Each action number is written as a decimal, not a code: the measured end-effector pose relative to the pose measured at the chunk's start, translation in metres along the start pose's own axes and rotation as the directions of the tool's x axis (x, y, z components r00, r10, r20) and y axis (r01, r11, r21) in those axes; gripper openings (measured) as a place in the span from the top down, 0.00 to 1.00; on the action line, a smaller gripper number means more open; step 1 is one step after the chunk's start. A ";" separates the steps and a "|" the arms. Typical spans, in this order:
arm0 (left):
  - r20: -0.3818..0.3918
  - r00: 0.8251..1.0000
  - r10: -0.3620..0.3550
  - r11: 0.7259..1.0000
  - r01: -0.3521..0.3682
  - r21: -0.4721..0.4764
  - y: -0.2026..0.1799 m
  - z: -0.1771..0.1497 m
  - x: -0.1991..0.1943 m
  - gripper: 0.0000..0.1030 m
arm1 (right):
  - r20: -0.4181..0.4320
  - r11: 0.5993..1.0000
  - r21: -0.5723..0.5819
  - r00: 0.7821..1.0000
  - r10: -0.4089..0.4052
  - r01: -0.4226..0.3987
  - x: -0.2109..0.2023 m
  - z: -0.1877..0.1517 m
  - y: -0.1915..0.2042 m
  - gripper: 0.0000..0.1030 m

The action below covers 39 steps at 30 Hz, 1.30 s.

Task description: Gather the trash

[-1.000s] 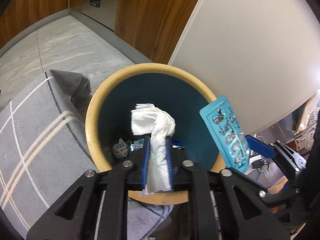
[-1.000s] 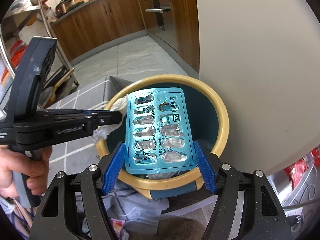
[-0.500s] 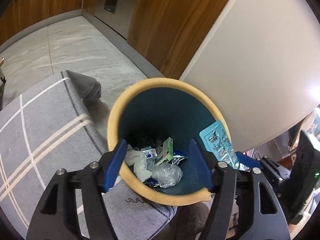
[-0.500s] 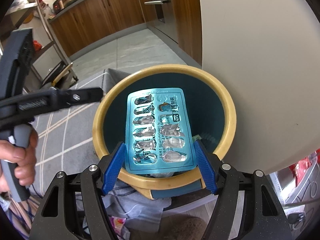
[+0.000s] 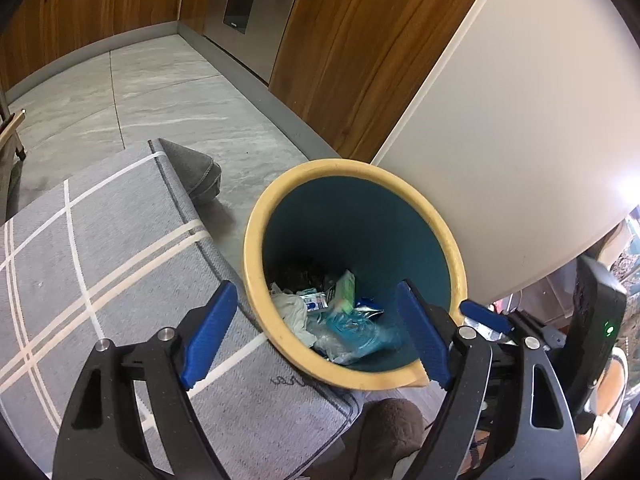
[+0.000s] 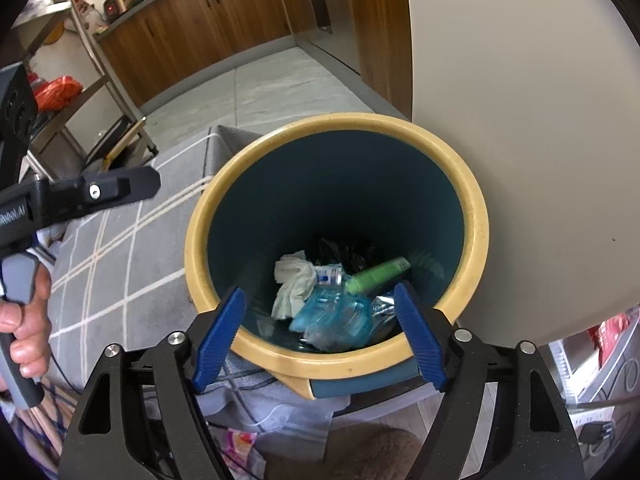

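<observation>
The round trash bin (image 5: 256, 248) has a yellow rim and dark blue walls inside. It stands on the floor, right against a big white panel (image 5: 520, 100) at its 2 o'clock side. A grey rug (image 5: 100, 248) with white lines lies at the bin's 9 o'clock side, and one corner of the rug is folded up.

The left gripper (image 5: 316, 334) hangs over the near edge of the bin. Its blue jaws have just been opening and now stand wide apart, with nothing between them. In the right wrist view this tool comes in from 9 o'clock, with a hand (image 6: 22, 320) around its grey handle.

The right gripper (image 6: 318, 328) is over the bin too. Its blue jaws have just opened a bit more and are wide, holding nothing.

The trash lies at the bottom of the bin. A crumpled white tissue (image 6: 294, 284) sits at about 8 o'clock in the pile. A light blue pill sheet (image 6: 332, 316) lies just beside it, at about 6 o'clock. A green packet (image 6: 376, 274) is at about 3 o'clock, a bit blurred. Small wrappers (image 5: 316, 302) lie between them.

Brown wooden cabinets (image 6: 180, 36) and a steel oven door (image 5: 248, 12) stand far off at 12 o'clock.
</observation>
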<state>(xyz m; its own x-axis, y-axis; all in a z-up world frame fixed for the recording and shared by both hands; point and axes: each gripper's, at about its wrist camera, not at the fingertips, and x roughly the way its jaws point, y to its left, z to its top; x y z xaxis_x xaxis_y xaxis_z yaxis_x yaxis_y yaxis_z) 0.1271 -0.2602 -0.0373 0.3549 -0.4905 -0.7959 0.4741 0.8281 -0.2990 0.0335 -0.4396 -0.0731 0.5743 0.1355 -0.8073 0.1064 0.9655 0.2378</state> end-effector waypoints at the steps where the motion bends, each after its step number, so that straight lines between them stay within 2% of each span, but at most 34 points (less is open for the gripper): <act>1: -0.001 1.000 0.004 1.000 -0.004 0.002 0.000 -0.002 -0.001 0.20 | 0.005 1.000 0.000 1.000 0.001 -0.001 -0.002 0.000 0.000 0.23; 12: 0.036 0.999 0.036 0.999 -0.037 0.026 -0.002 -0.016 -0.025 0.10 | 0.113 0.999 0.022 0.993 -0.041 0.039 -0.040 -0.006 -0.003 0.23; 16: 0.077 0.996 0.052 0.999 -0.053 0.012 0.001 -0.019 -0.039 0.06 | 0.165 0.997 0.051 0.985 -0.058 0.051 -0.058 -0.009 -0.009 0.19; 21: 0.150 0.986 0.071 0.997 -0.069 -0.017 0.001 -0.024 -0.065 0.06 | 0.235 0.997 0.068 0.970 -0.061 0.046 -0.080 -0.012 -0.010 0.13; 28: 0.235 0.965 0.114 0.993 -0.109 -0.033 -0.008 -0.032 -0.087 0.06 | 0.278 0.996 0.067 0.958 -0.068 0.052 -0.096 -0.022 -0.006 0.10; 39: 0.245 0.962 0.117 0.993 -0.119 -0.006 -0.023 -0.050 -0.094 0.06 | 0.321 0.996 0.077 0.944 -0.073 0.051 -0.116 -0.034 -0.006 0.09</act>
<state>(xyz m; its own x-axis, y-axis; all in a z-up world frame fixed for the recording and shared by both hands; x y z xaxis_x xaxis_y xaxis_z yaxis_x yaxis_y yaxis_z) 0.0424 -0.2193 0.0177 0.5946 -0.4420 -0.6716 0.4235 0.8822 -0.2057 -0.0617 -0.4532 0.0005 0.7953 -0.0140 -0.6060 0.1973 0.9513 0.2369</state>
